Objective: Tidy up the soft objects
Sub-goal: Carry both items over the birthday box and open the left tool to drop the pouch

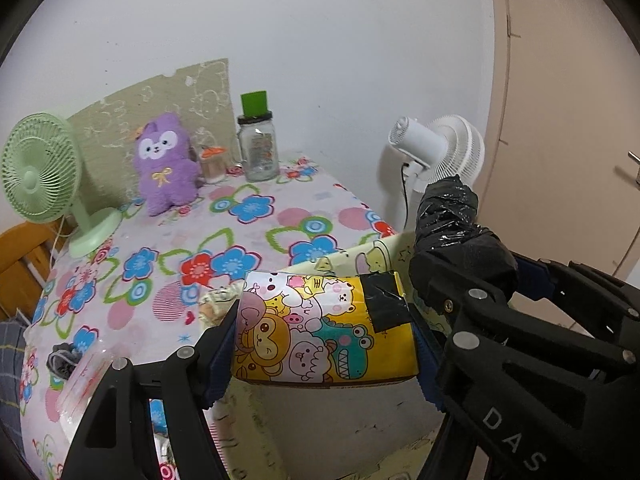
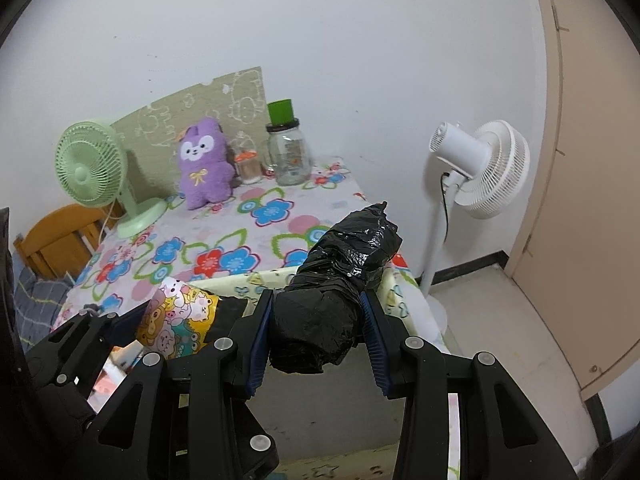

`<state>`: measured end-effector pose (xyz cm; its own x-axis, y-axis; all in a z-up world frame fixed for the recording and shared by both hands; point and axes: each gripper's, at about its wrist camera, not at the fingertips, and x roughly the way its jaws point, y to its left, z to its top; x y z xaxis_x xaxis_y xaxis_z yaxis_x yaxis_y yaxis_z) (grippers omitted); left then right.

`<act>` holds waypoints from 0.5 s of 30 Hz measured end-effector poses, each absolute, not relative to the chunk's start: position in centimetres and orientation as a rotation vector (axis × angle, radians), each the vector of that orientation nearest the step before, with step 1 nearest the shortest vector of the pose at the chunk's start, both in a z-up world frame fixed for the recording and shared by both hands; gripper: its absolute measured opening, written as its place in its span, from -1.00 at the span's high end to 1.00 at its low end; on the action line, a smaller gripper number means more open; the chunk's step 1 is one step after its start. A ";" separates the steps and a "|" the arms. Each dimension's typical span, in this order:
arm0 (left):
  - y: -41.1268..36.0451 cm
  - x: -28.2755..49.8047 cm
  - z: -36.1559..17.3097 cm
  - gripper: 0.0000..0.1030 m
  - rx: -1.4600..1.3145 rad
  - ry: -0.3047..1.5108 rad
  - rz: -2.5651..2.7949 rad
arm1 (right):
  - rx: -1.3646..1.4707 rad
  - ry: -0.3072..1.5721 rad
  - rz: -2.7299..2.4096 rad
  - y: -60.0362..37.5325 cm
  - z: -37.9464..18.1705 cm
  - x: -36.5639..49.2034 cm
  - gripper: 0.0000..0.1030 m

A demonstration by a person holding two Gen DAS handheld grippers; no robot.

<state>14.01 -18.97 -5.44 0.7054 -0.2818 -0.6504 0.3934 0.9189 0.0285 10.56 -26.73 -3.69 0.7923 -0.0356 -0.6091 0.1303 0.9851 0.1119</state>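
Flowered table [image 1: 256,216]; tongs [image 2: 318,330] grip black bundle [image 2: 344,276].

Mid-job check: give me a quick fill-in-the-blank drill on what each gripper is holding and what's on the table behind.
1. The left gripper is shut on the cartoon-print ____.
2. The right gripper is shut on a bundle wrapped in ____ plastic.
3. The purple plush sits between the jar and the ____ desk fan.

Missing words: box; black; green
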 end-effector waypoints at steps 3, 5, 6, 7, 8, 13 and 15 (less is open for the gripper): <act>-19.4 14.4 -5.9 -0.54 0.184 0.709 -0.380 | 0.160 0.662 -0.092 -27.2 -4.1 10.9 0.12; -19.6 14.4 -5.9 -0.71 0.196 0.717 -0.371 | 0.161 0.668 -0.092 -27.4 -4.3 11.1 0.12; -19.7 14.4 -5.9 -0.75 0.198 0.714 -0.371 | 0.160 0.672 -0.090 -27.4 -4.5 11.3 0.11; -19.8 14.3 -5.8 -0.81 0.199 0.710 -0.378 | 0.161 0.676 -0.089 -27.4 -4.6 11.4 0.11; -19.9 14.3 -5.8 -0.81 0.205 0.710 -0.374 | 0.161 0.677 -0.092 -27.4 -4.6 11.4 0.11; -20.0 14.3 -5.9 -0.88 0.207 0.714 -0.374 | 0.175 0.681 -0.091 -27.8 -4.8 11.6 0.01; -19.9 14.2 -5.8 -0.92 0.206 0.710 -0.381 | 0.169 0.683 -0.089 -27.7 -4.8 11.6 -0.14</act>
